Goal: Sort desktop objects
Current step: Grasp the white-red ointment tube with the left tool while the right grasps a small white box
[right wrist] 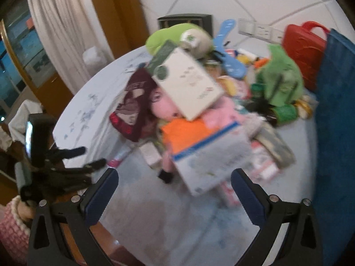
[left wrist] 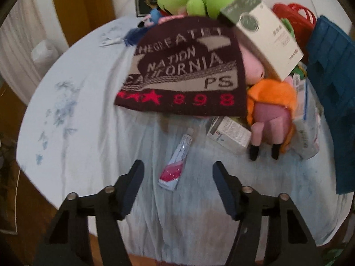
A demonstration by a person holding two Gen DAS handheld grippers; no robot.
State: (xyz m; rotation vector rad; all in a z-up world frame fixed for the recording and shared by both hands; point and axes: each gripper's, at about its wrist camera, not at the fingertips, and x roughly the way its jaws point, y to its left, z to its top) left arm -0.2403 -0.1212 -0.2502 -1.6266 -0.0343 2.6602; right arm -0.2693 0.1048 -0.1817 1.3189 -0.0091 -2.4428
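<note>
Left gripper jaws apart above tube, apparently untouched.

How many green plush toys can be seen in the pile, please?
2. One green plush toy lies at the back of the pile, behind the white box; another sits right, before the red case. More may be hidden.

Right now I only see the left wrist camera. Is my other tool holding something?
Observer: No. The right tool is open, with nothing gripped between its fingers.
Child: What's in front of it?
Observer: A white box with a blue stripe, on the near side of the pile.
Child: What's next to the red case?
Observer: A second green plush sits right beside the red case.
</note>
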